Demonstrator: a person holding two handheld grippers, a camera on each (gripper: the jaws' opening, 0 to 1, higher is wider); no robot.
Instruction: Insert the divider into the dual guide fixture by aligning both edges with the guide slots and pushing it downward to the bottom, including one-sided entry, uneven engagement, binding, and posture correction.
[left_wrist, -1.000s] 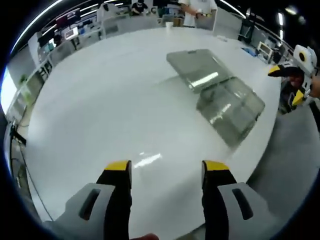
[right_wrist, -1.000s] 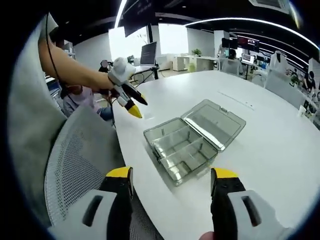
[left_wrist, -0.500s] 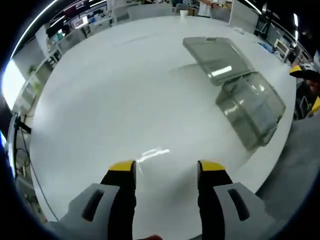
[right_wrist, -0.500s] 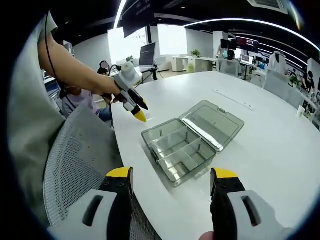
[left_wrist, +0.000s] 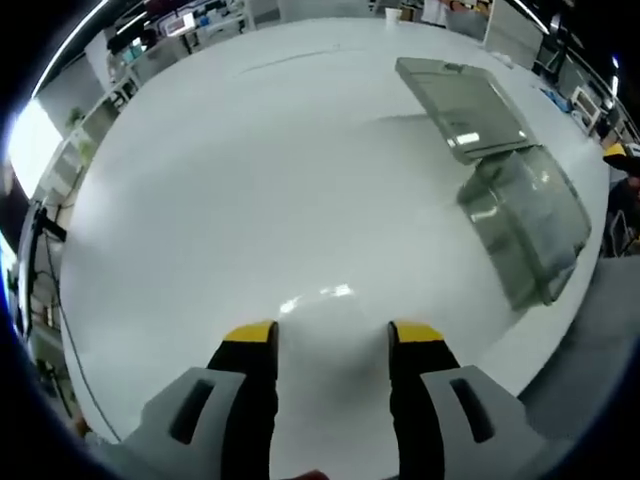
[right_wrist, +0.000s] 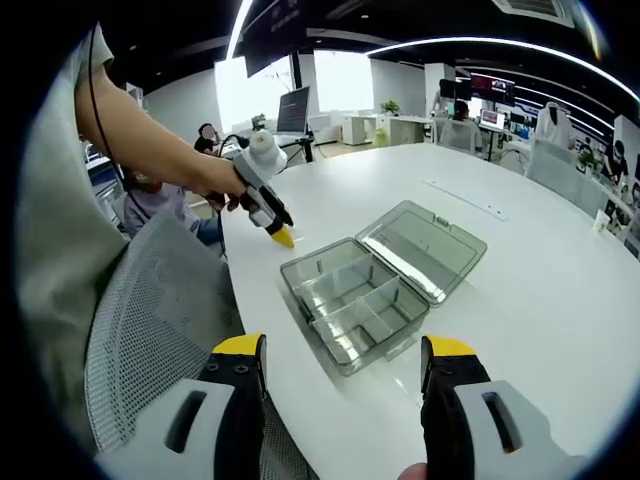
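Now the clear plastic box (right_wrist: 380, 285) lies open on the glossy white bench (right_wrist: 560, 290), hinged lid flat beside a tray split by thin dividers. Right hand-held gripper (right_wrist: 342, 352) hangs over the bench edge, yellow-tipped jaws apart, empty. Left hand-held gripper (right_wrist: 281, 236) points down at the bench just beside the box; its jaws (left_wrist: 331, 336) stand apart too. Grey mesh chair (right_wrist: 160, 320) sits alongside.
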